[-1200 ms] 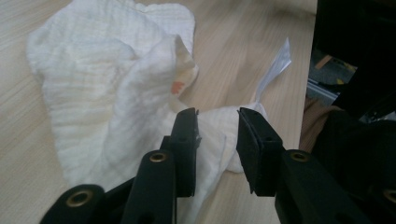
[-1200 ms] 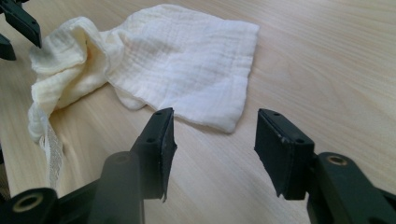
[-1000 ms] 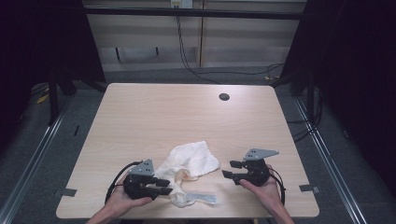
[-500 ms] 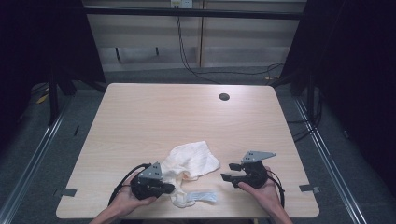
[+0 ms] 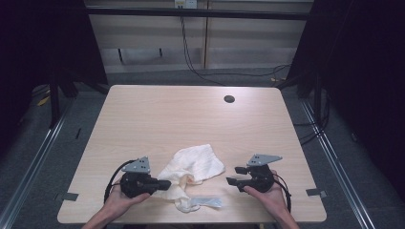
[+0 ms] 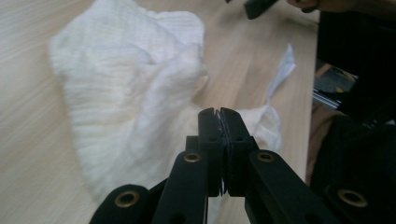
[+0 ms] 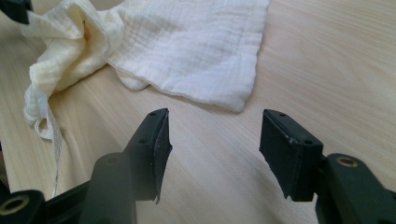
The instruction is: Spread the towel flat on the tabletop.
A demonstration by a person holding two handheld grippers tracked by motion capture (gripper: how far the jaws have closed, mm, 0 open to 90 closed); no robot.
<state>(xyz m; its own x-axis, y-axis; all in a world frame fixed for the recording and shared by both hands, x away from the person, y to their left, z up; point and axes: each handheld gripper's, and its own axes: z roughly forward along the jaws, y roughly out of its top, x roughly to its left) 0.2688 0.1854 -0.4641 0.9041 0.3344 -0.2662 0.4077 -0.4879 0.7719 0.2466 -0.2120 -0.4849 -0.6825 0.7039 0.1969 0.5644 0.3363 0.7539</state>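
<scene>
- Cloth (image 5: 193,168), a crumpled cream muslin square, lay on the table (image 5: 157,119) near the person's edge, well short of the dark round hole (image 5: 229,99) at the far side.
- Left gripper (image 5: 162,184) sat just to the left of the cloth, its jaws having just closed and now pressed together; in the left gripper view (image 6: 218,122) the pads met with only a sliver of something pale between them, so whether they had pinched a fold of cloth could not be told for sure.
- Right gripper (image 5: 231,175) hovered to the right of the cloth, apart from it; its jaws had just been opening and stood wide in the right gripper view (image 7: 212,140), with nothing but bare tabletop between them.
- A thin white strip (image 5: 206,202), perhaps a label or tie, trailed from the cloth's near side toward the table's front edge.
- The step in hand looked like the first grasp of a spreading or folding job: one side being taken at the bunched left edge, the other not yet taken.
- Next, by my judgement, the right gripper would need to come in low to the cloth's nearest flat corner (image 7: 243,105), slide one jaw under the edge, and close on a single layer.
- Thin fabric could slip or drag, so a slow approach would suit.
</scene>
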